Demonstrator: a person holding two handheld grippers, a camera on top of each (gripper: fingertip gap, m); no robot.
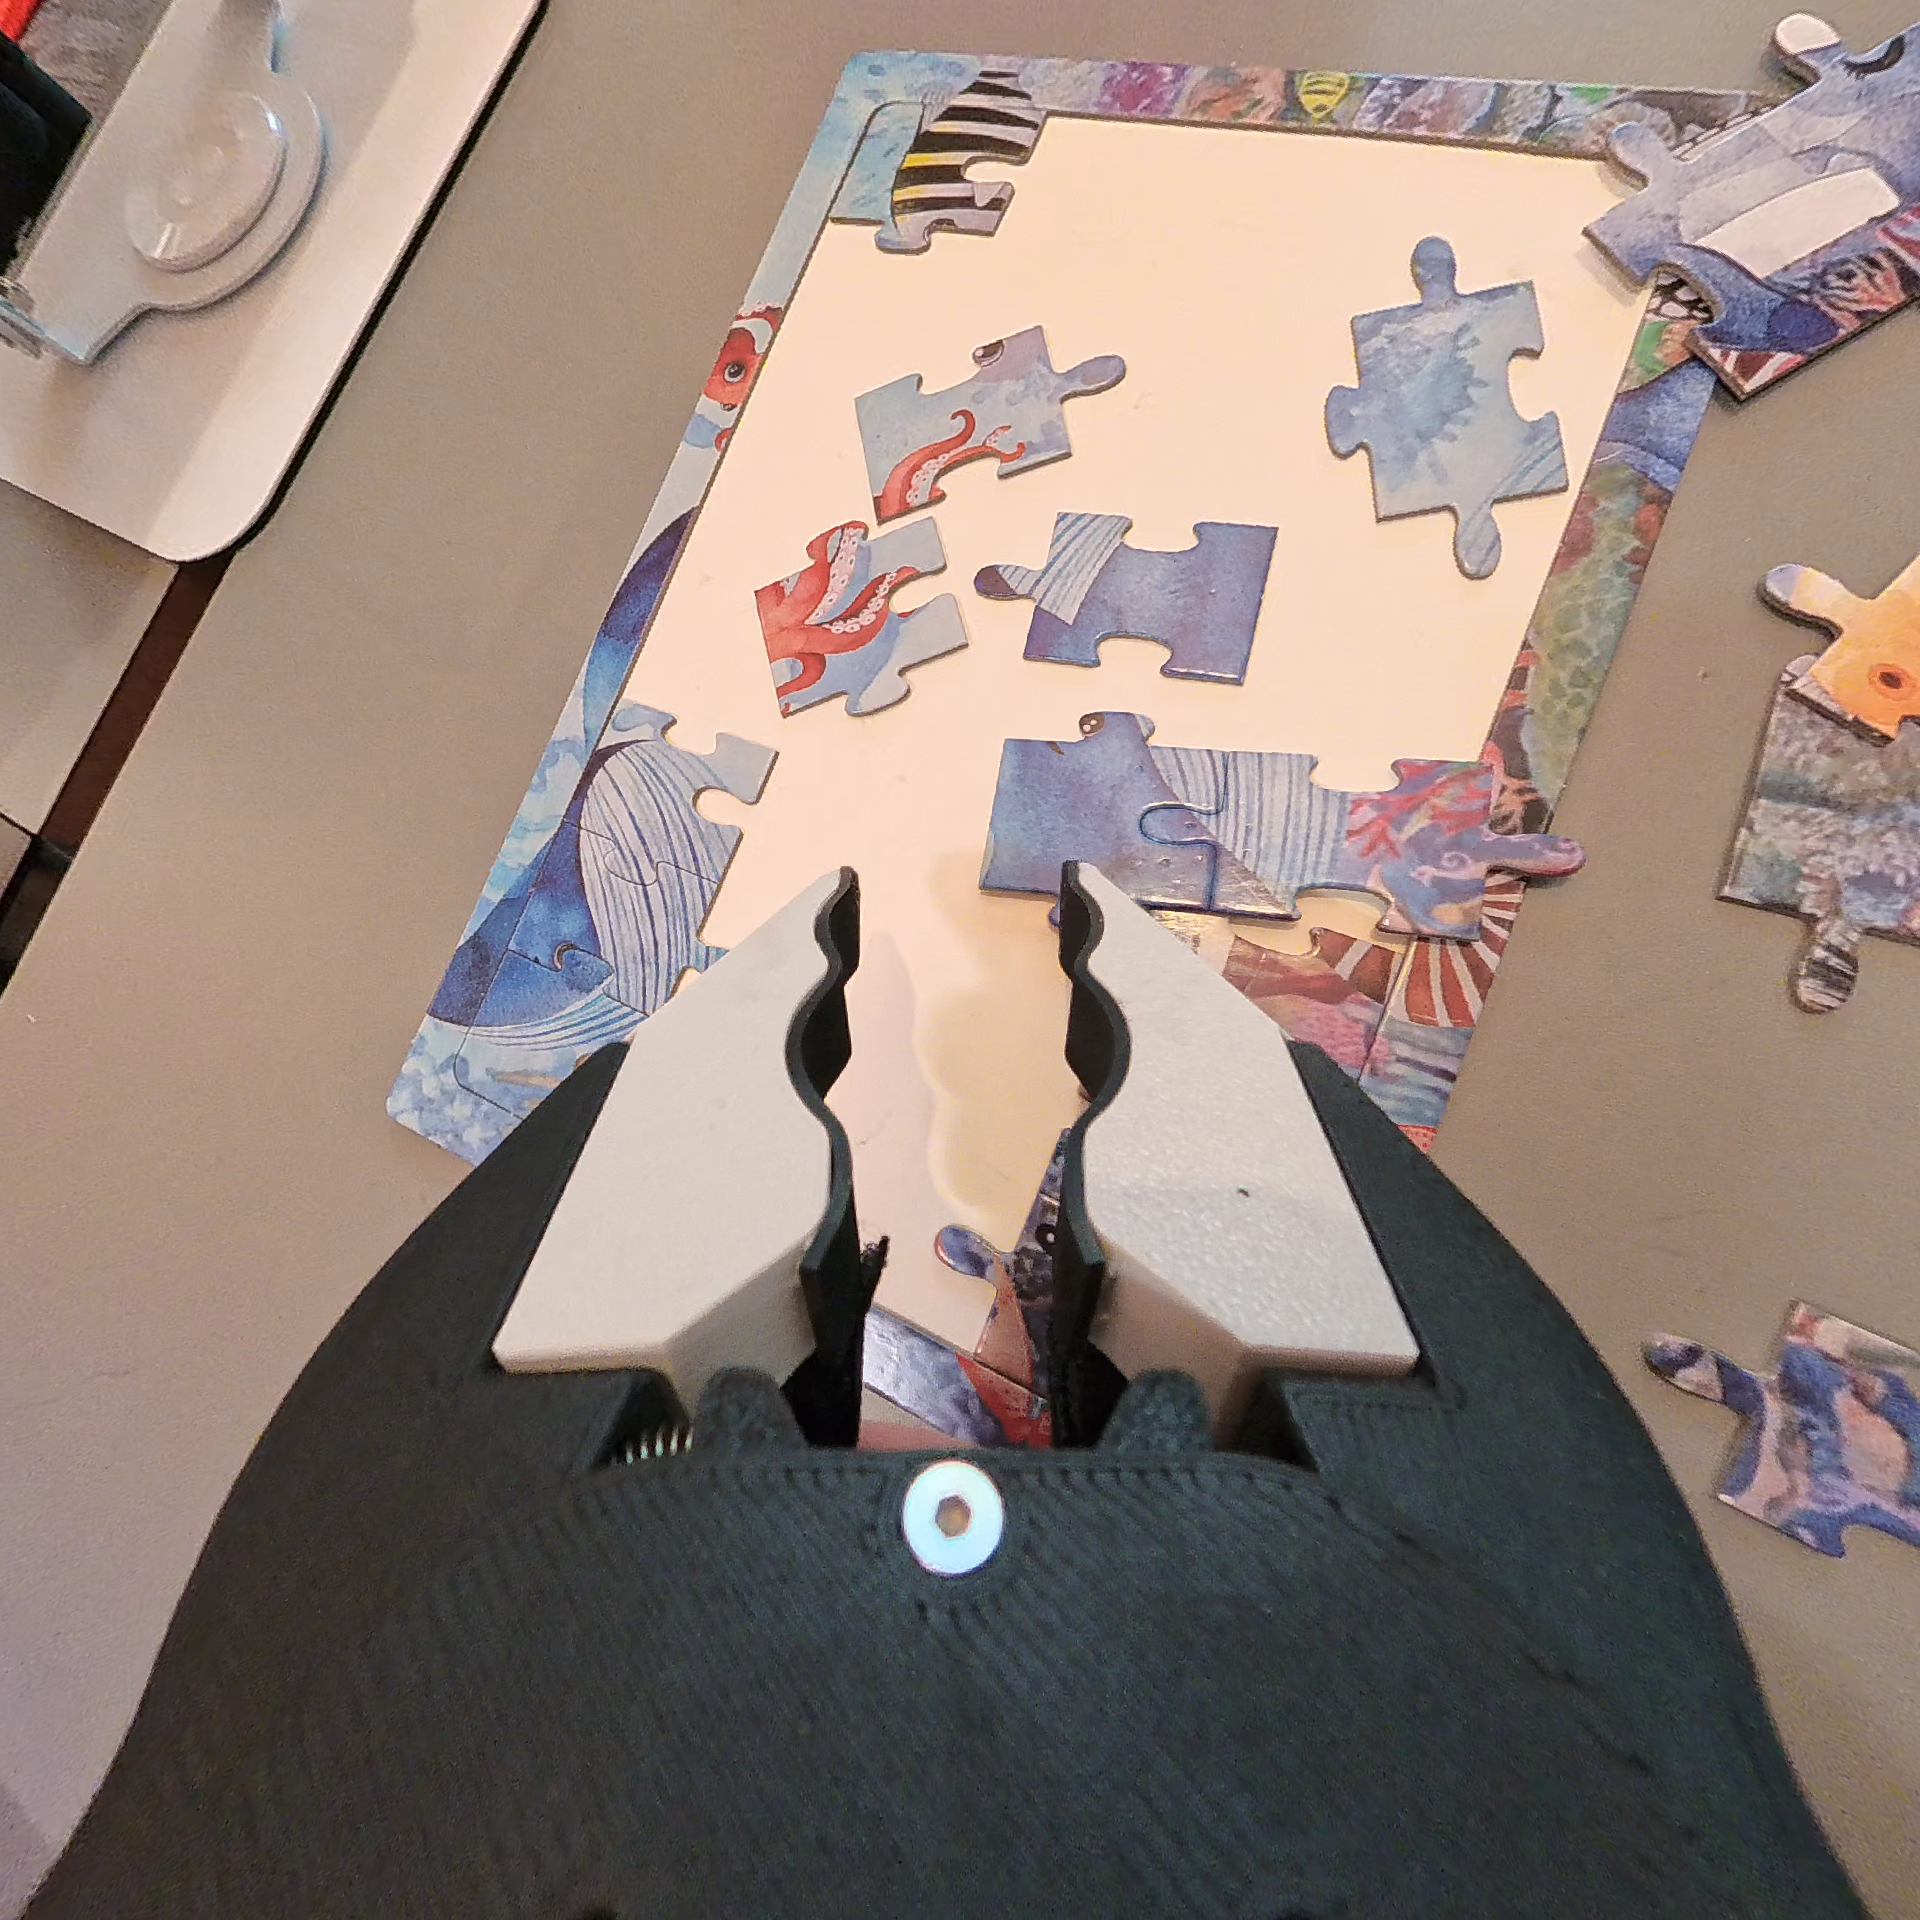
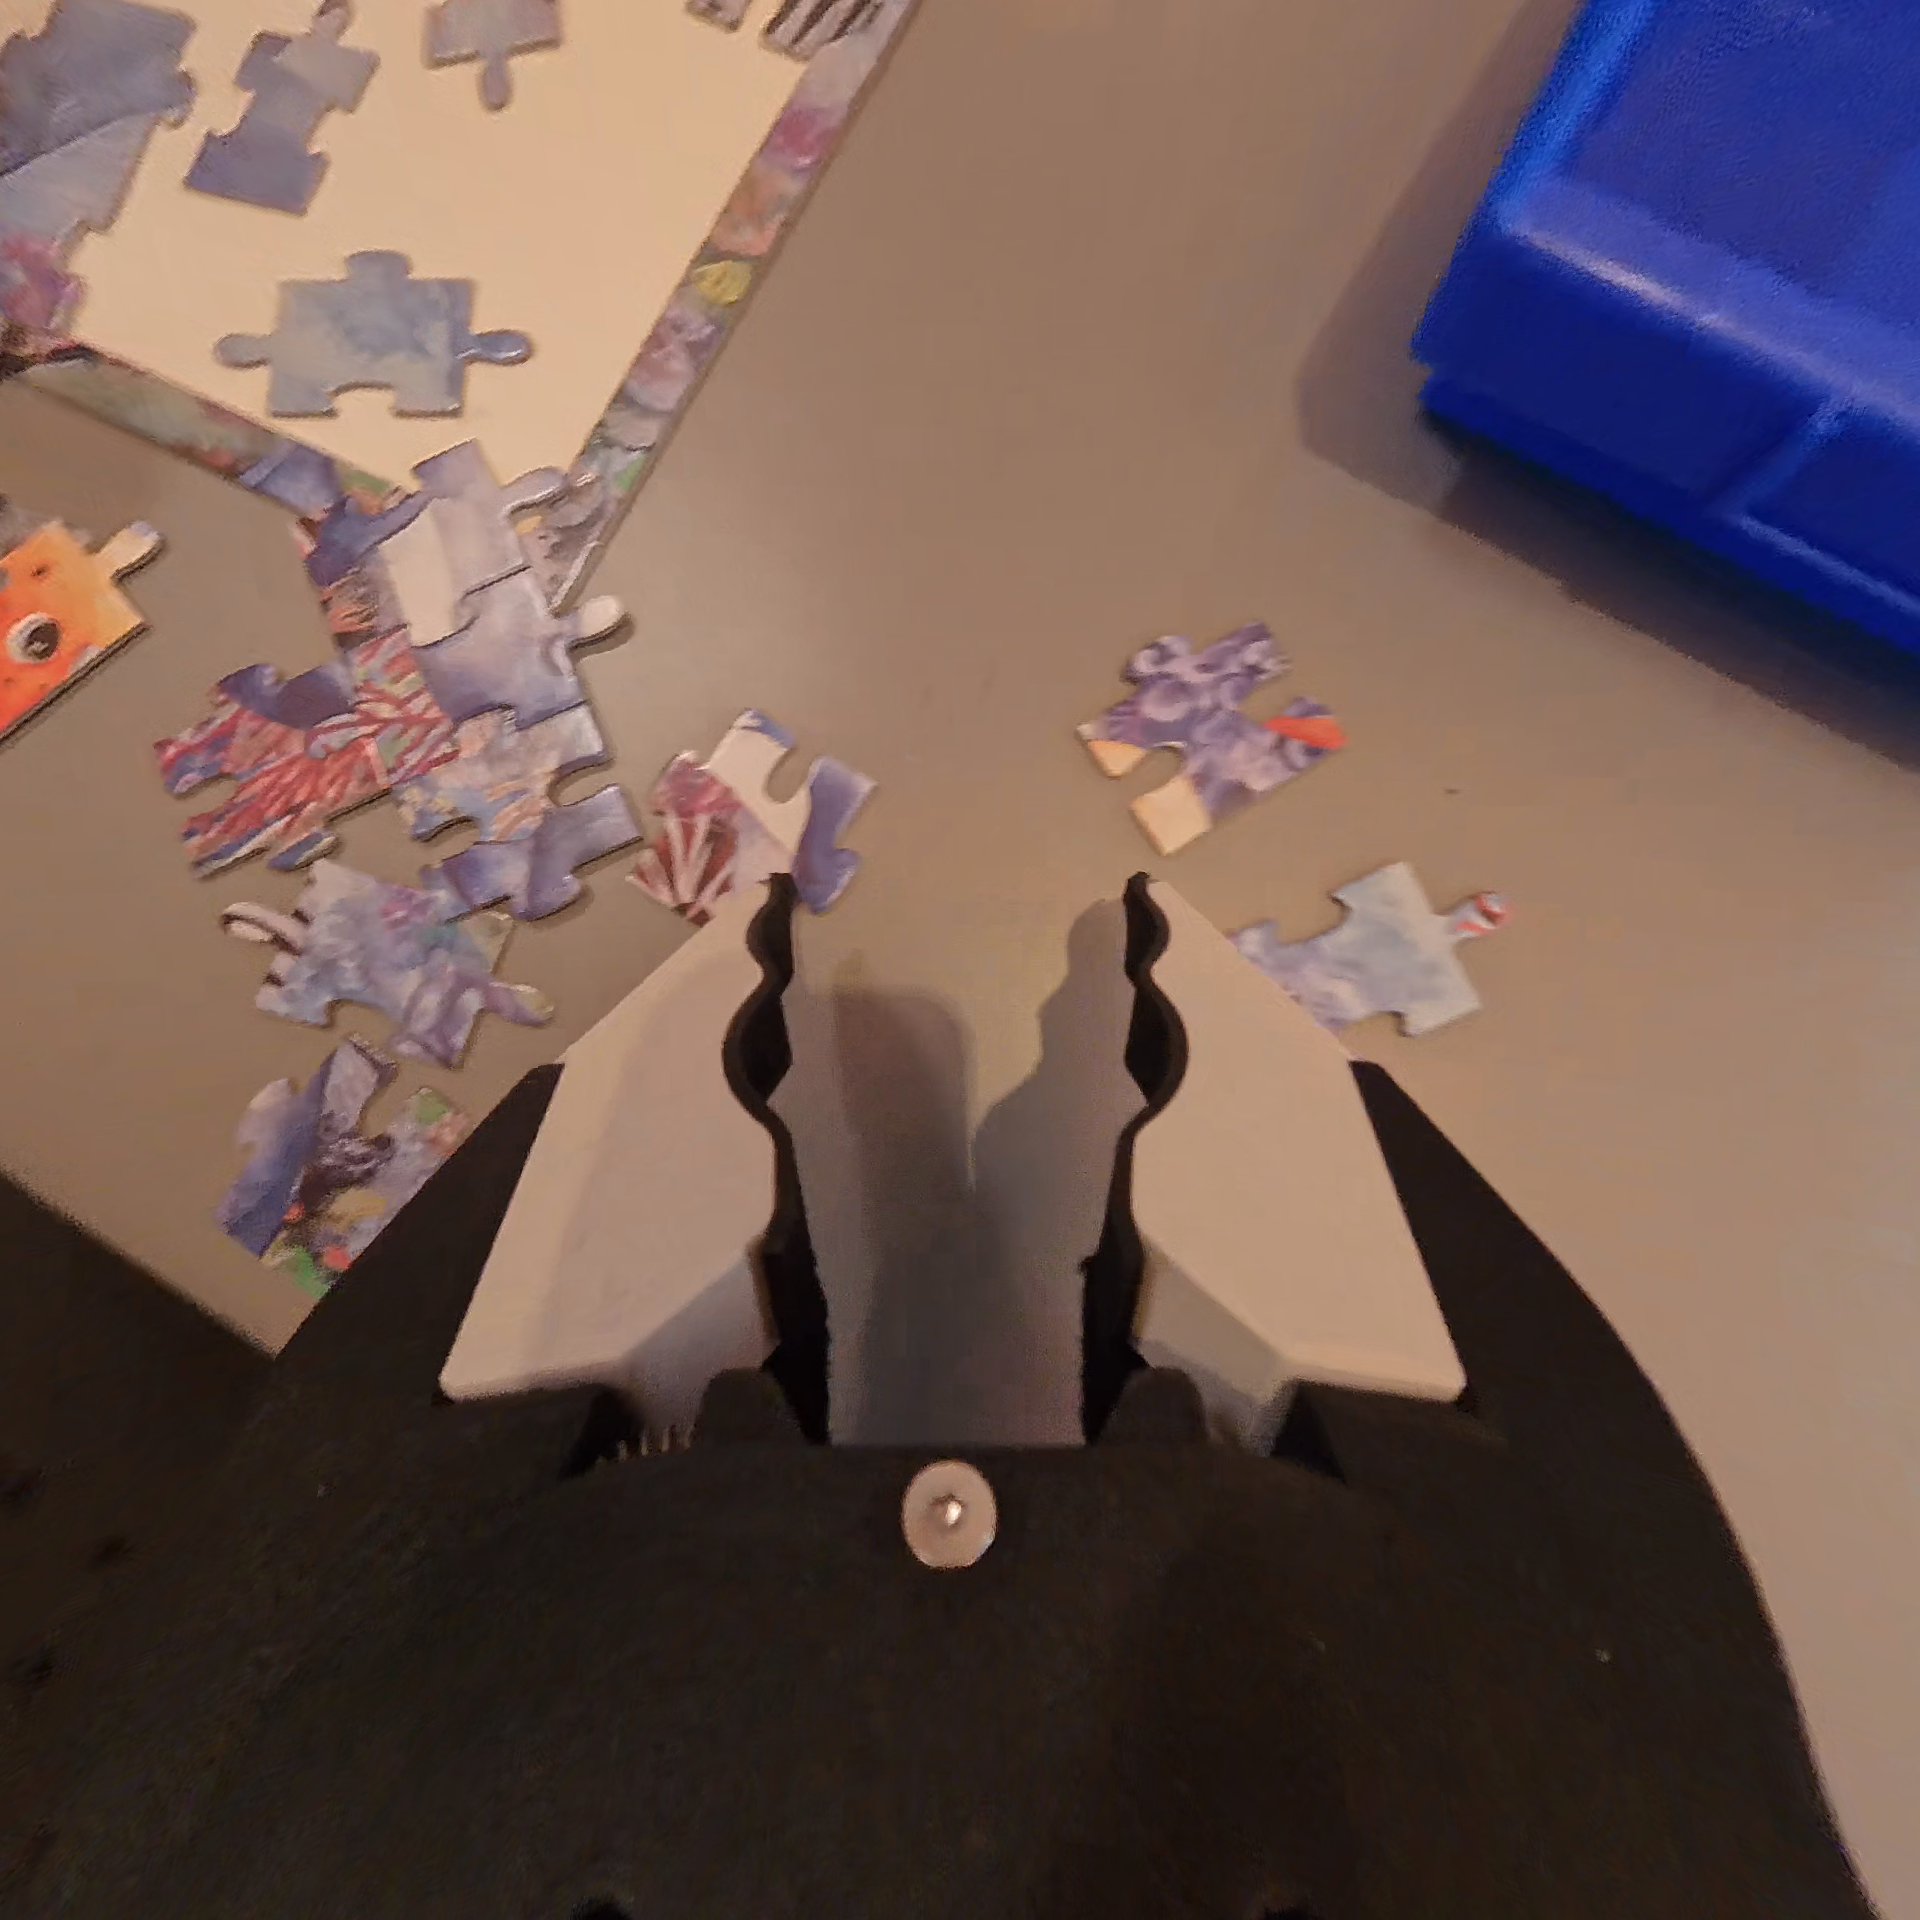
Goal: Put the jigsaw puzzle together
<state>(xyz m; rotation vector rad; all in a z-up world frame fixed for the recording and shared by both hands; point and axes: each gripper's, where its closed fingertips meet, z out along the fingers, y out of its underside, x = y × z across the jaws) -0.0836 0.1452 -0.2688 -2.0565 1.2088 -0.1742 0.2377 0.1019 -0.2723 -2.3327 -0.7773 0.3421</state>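
Observation:
The puzzle tray (image 1: 1195, 239) has a cream floor and a printed sea-picture border; it lies on a grey table. Several loose pieces lie in it: two red octopus pieces (image 1: 977, 416) (image 1: 857, 618), a blue striped piece (image 1: 1143, 603), a pale blue piece (image 1: 1444, 416). A joined group (image 1: 1247, 831) sits at the tray's right edge. My left gripper (image 1: 961, 894) is open and empty above the tray's near part. My right gripper (image 2: 961, 894) is open and empty over bare table, between a shell piece (image 2: 753, 810) and a pale piece (image 2: 1371, 956). The tray's corner shows in the right wrist view (image 2: 520, 197).
A blue plastic bin (image 2: 1714, 291) stands at the far right. Several loose pieces lie left of my right gripper (image 2: 416, 727), one purple piece (image 2: 1210, 727) ahead. An orange fish piece (image 1: 1860, 655) lies right of the tray. A white board with a clear plastic part (image 1: 208, 197) lies at the far left. My right fingertips sit around 35 cm from my left ones. The pale piece (image 2: 1371, 956) is about 5 cm from my right fingertips.

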